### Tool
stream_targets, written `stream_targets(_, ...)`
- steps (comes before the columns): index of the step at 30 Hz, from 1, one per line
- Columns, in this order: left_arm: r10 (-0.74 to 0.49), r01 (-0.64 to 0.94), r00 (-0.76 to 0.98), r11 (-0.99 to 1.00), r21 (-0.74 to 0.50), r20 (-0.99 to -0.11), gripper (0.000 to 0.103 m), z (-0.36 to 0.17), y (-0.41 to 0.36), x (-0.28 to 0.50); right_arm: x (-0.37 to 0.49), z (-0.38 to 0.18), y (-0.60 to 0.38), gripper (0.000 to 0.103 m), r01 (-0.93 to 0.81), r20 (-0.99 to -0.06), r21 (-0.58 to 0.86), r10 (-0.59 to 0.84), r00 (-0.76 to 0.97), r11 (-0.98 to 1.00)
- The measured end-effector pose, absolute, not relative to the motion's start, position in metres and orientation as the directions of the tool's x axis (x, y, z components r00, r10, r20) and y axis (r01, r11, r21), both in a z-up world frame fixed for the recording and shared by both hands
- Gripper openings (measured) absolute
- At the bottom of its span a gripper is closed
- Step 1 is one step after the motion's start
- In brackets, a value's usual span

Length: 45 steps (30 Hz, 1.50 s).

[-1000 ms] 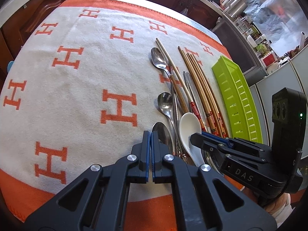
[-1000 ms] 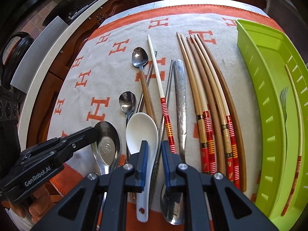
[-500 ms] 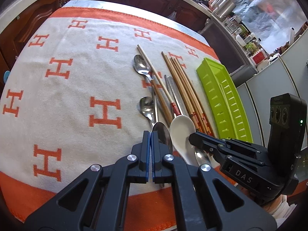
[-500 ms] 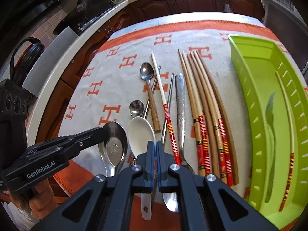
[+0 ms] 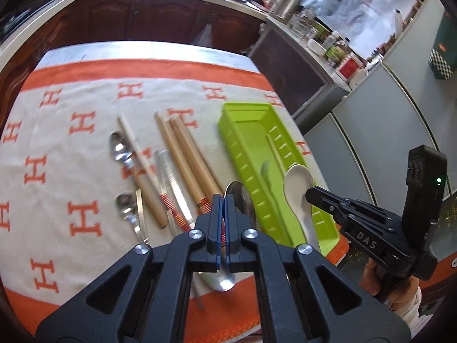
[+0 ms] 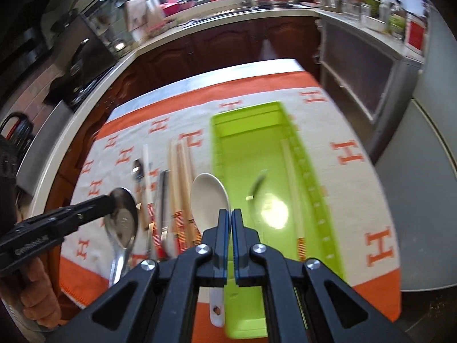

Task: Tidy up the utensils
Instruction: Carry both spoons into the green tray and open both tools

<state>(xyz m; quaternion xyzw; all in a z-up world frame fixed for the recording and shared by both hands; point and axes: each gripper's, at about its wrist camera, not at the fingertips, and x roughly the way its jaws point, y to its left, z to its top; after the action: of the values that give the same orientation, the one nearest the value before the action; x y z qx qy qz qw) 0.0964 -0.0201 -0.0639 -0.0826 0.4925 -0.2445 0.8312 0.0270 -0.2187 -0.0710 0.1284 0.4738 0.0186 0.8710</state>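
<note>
Both tools lifted, each pinching a spoon

The left tool point(image 5: 222, 217) hides its metal spoon's point(image 5: 238, 200) handle; the right tool point(image 6: 230, 228) covers the white spoon's point(image 6: 208, 203) neck; the tray's point(image 6: 248, 120) fork is blurred.

Both claws, left point(image 5: 222, 223) and right point(image 6: 230, 235), are clamped, each raised above the table.

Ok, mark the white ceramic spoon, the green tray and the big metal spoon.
white ceramic spoon point(image 6: 208, 200): right wrist view, middle of its bowl.
green tray point(image 6: 245, 114): right wrist view, far end wall.
big metal spoon point(image 6: 123, 217): right wrist view, middle of its bowl.
</note>
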Motion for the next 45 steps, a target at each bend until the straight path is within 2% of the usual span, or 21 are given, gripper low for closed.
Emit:
stream_targets(4,-0.488,0.382,0.390,0.857,-0.345,-0.781,0.000,-0.054,-0.068,0.106,0.041,-0.077,-0.252,0.002,0.138,-0.824,0.217,0.105,0.556,0.966)
stream_targets(11,-0.416,0.413,0.384,0.876,-0.250,-0.825,0.000,-0.067,-0.130,0.140,0.083,-0.103,-0.282,0.002,0.164,-0.830,0.259,0.132,0.542,0.952)
stream_targets(24,-0.251,0.383,0.455,0.921,-0.067,-0.854,0.000,-0.104,-0.169,0.223,0.130,-0.128,-0.274,0.004,0.133,-0.857,0.235,0.141,0.496,0.963)
stream_targets(31,-0.218,0.384,0.459,0.923,-0.029,-0.861,0.000,-0.118,-0.177,0.237,0.134,-0.132,-0.276,0.006,0.130,-0.857,0.256,0.162,0.490,0.958)
stream_targets(38,-0.230,0.380,0.413,0.923,-0.063,-0.881,0.001,-0.110,-0.163,0.223,0.124,-0.125,-0.281,0.006,0.137,-0.842,0.295,0.189,0.505,0.946)
stream_targets(42,-0.236,0.378,0.411,0.923,-0.071,-0.881,0.006,-0.096,-0.150,0.200,0.111,-0.120,-0.279,0.006,0.138,-0.838,0.311,0.202,0.507,0.941)
stream_targets(45,-0.230,0.371,0.412,0.926,-0.068,-0.881,0.019,-0.087,-0.137,0.180,0.099,-0.115,-0.275,0.006,0.136,-0.833,0.335,0.225,0.506,0.932)
